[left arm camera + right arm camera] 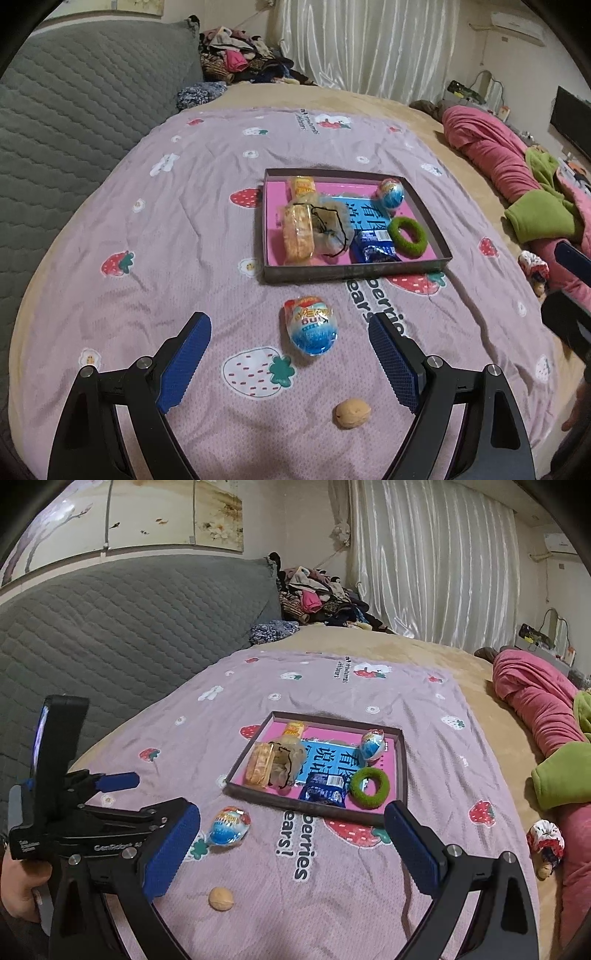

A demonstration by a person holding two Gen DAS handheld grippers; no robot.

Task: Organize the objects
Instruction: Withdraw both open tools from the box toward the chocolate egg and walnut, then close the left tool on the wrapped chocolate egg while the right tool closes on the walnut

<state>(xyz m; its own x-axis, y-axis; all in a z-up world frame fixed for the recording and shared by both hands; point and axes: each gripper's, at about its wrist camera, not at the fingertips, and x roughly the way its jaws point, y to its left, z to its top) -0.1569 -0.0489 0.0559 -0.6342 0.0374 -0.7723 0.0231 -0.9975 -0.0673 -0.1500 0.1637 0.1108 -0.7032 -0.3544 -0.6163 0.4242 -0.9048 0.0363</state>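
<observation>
We see both sets of jaws spread wide, gripping nothing. Left gripper [290, 326]: the foil egg [312, 325] lies on the bed's pink blanket [184, 221] between the jaw tips, untouched; the walnut [352, 413] sits nearer, low between the jaws. The box [354, 271] lies beyond the tips, holding a second egg [390, 192], green ring [407, 236], blue wrapper [373, 251] and yellow snack packs [297, 236]; a mesh pouch partly hides the book under them. Right gripper [291, 821]: its left jaw cuts off the egg's near edge. Pack labels are too blurred to read.
</observation>
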